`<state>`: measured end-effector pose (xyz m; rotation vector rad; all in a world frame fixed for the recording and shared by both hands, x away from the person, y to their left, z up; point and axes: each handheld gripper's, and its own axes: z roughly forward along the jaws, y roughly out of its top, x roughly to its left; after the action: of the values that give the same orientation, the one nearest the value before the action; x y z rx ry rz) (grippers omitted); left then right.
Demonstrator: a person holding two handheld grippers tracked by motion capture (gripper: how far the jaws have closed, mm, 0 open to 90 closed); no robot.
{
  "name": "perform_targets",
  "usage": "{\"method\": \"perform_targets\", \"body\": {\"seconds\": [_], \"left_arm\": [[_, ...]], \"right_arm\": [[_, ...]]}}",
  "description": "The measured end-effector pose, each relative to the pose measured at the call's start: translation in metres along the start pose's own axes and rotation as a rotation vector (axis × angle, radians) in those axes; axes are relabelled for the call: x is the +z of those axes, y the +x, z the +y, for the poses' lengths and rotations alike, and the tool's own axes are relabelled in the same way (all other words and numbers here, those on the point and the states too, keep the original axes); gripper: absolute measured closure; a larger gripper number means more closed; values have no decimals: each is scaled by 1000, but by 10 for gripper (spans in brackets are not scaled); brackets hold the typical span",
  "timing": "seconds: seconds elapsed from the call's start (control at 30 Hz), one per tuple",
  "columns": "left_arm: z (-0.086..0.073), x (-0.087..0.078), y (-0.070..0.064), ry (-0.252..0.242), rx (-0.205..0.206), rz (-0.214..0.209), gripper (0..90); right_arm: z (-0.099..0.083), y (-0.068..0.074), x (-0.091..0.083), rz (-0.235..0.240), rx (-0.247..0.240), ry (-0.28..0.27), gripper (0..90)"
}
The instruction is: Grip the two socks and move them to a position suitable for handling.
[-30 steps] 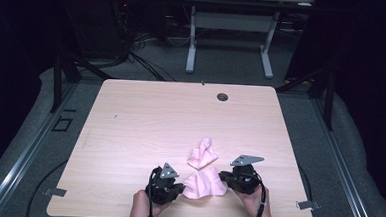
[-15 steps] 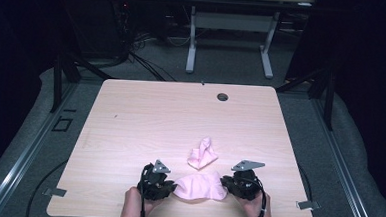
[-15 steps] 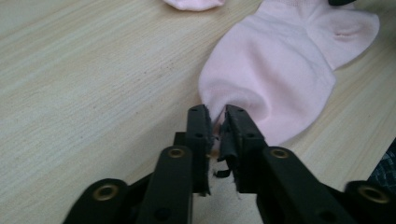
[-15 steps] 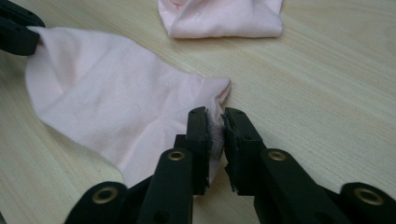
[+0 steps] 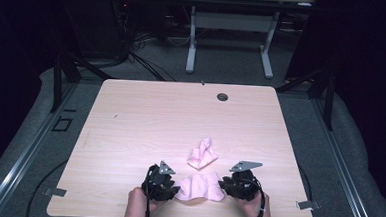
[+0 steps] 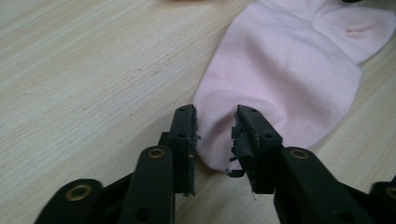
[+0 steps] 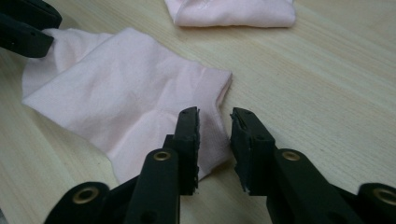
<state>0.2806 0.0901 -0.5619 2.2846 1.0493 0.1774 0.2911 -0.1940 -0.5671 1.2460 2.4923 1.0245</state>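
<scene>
Both grippers have drawn back toward the table's near edge since 1 second ago, and the pink sock [image 5: 201,186] between them now lies spread flatter and wider.

Left gripper [image 6: 215,122] has its 2 jaws parted by a narrow gap, the rounded toe end of the sock sitting in that gap on the wood; whether the pads actually press the cloth cannot be told. Right gripper [image 7: 215,122] stands the same way, slightly spread over the ribbed cuff end, its left jaw on top of the fabric. Each hand comes in low from the near edge, left hand [image 5: 137,205] and right hand [image 5: 253,212] wrapped around the gripper bodies, jaws pointing inward at each other.

Just behind the grippers runs the table [image 5: 145,121] edge, leaving little room to pull further back; ahead of them the light wood-grain top lies wide open. A second pink sock [image 5: 202,154], crumpled into a peaked lump, sits just beyond the stretched one and apart from it. Farther off, near the far edge, a dark round cable hole [image 5: 222,97]. The held sock is soft, matte knit with shallow folds.
</scene>
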Motion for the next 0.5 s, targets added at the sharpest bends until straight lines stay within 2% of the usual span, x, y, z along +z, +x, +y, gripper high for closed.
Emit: {"method": "perform_targets", "body": {"seconds": [0.1,0.2,0.27,0.5], "left_arm": [[-1,2,-2,11,15,7,790],[-2,3,-2,10,27,11,860],[-2,2,-2,14,38,21,870],[-6,-2,1,20,45,15,876]], "right_arm": [[-1,1,0,2,-10,10,793],[-3,1,0,10,-2,-7,839],[-3,1,0,9,-2,-5,852],[-3,0,-4,11,-8,-15,865]]}}
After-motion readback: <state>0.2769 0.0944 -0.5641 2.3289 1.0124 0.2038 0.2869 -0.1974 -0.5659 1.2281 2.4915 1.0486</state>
